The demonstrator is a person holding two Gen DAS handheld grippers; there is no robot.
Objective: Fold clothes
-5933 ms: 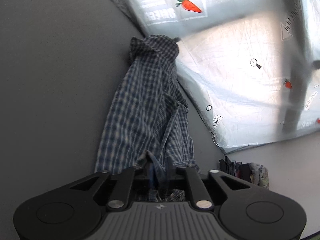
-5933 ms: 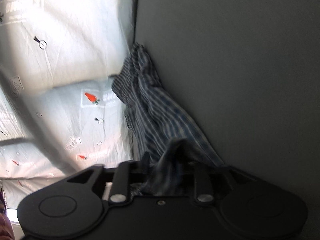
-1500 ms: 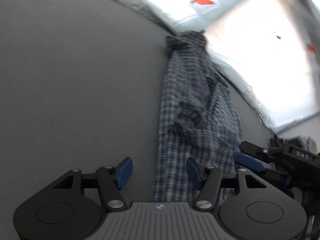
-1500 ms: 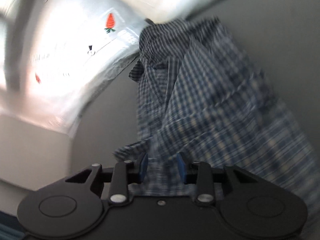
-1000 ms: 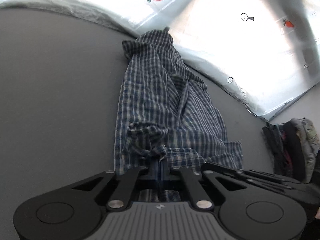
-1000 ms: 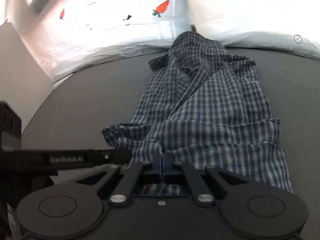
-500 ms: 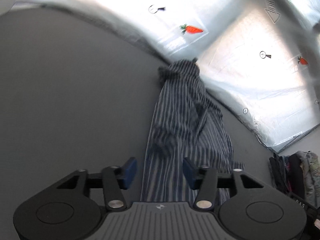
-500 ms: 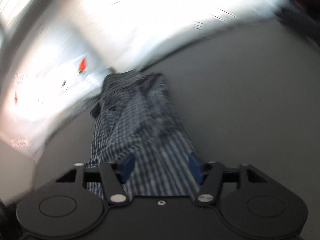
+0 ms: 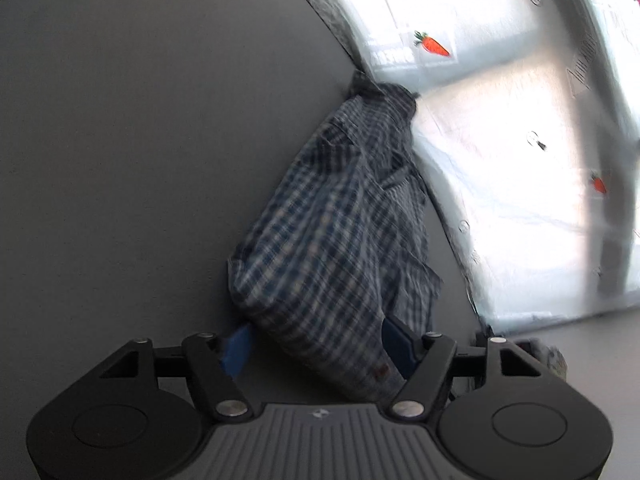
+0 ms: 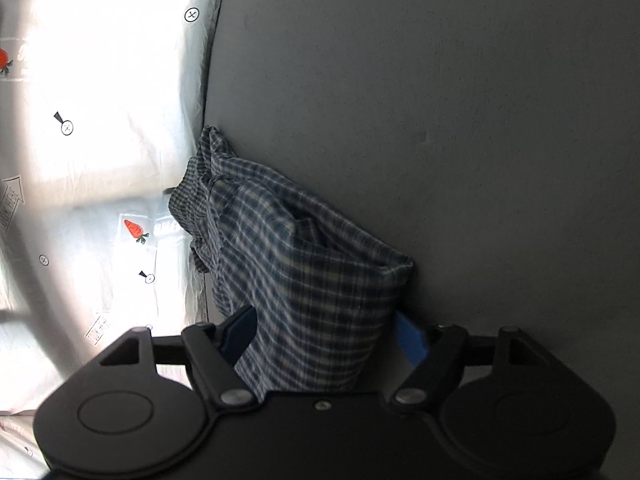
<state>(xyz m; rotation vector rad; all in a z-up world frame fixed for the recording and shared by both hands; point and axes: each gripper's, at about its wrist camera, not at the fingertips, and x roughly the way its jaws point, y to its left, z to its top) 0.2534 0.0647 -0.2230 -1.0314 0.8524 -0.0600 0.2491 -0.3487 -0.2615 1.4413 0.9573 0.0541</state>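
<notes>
One blue-and-white plaid shirt [image 9: 336,240] lies bunched lengthwise on the grey tabletop [image 9: 140,140]. The left gripper [image 9: 316,344] and right gripper [image 10: 324,336] straddle its near end, jaws just opened, pads off the cloth. A carrot-printed plastic sheet [image 10: 92,92] borders the table.

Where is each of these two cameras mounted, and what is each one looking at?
Left wrist: sits on the left gripper, looking along its open blue pads at the checked shirt on the grey surface.
Right wrist: sits on the right gripper, jaws open, same shirt.
Shared: shirt, grey surface, carrot-print sheet.
</notes>
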